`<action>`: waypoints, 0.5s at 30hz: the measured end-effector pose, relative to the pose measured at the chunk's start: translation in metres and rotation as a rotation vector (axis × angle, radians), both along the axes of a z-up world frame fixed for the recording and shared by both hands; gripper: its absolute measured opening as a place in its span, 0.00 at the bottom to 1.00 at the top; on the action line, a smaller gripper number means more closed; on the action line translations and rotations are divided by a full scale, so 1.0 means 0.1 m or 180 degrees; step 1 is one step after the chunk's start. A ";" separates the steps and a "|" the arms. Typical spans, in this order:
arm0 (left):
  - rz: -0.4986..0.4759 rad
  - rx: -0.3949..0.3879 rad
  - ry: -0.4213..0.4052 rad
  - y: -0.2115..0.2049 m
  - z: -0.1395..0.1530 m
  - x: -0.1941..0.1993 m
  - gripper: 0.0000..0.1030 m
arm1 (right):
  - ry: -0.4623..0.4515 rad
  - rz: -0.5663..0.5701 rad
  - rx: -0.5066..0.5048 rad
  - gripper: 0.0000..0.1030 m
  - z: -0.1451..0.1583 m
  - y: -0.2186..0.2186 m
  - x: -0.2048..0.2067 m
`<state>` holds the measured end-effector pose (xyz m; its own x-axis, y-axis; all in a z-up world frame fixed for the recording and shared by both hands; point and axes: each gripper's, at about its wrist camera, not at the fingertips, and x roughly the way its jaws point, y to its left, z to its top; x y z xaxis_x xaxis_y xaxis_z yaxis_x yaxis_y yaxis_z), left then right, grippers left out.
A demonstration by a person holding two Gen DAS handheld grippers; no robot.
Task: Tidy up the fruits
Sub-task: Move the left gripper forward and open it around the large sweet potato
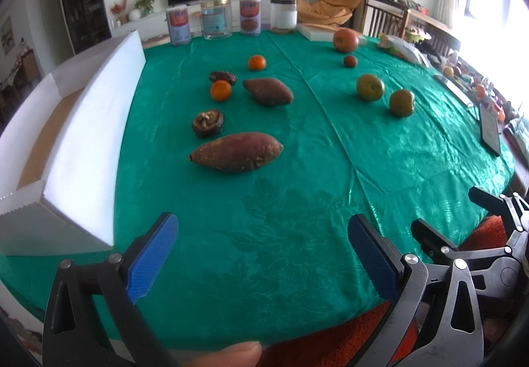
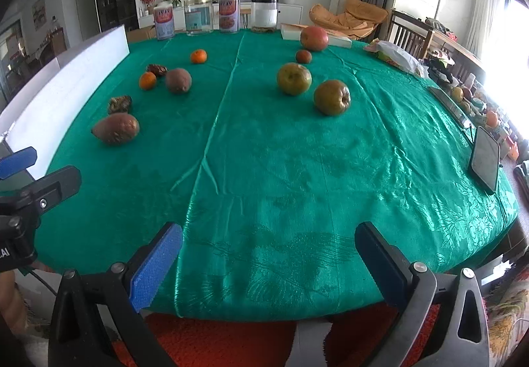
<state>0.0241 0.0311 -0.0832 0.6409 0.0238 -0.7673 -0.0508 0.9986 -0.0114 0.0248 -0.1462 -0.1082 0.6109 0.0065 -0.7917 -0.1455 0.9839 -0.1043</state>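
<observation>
White foam box (image 1: 92, 122) sits along the left edge of the green tablecloth (image 1: 297, 201), at nine o'clock from the left gripper (image 1: 263, 251), whose blue-padded jaws stand wide apart over bare cloth, holding nothing. At twelve o'clock from it lies the near sweet potato (image 1: 236, 151), then a walnut (image 1: 208, 122), two tangerines (image 1: 221, 90), a date (image 1: 223, 77) and a second sweet potato (image 1: 268, 91). Toward one o'clock rest two greenish apples (image 1: 370, 87), a small dark fruit (image 1: 350, 61) and a red apple (image 1: 345, 40). Four jars (image 1: 216, 18) line the far edge. The right gripper (image 2: 267, 259) is likewise spread open and empty, with a phone (image 2: 485, 159) at two o'clock from it.
</observation>
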 end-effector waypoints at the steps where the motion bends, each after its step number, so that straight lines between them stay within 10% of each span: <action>1: -0.0004 -0.0005 0.0051 0.00 -0.06 0.02 1.00 | -0.0008 0.0005 -0.0016 1.00 -0.03 -0.01 0.02; 15: 0.0044 -0.0017 0.0494 -0.01 -0.46 0.13 1.00 | 0.0168 -0.0095 0.0355 1.00 -0.26 -0.23 0.08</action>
<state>0.0375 0.0297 -0.1292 0.5141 0.0276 -0.8573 -0.0661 0.9978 -0.0075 0.0325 -0.1696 -0.1342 0.5697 0.0787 -0.8181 -0.1184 0.9929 0.0131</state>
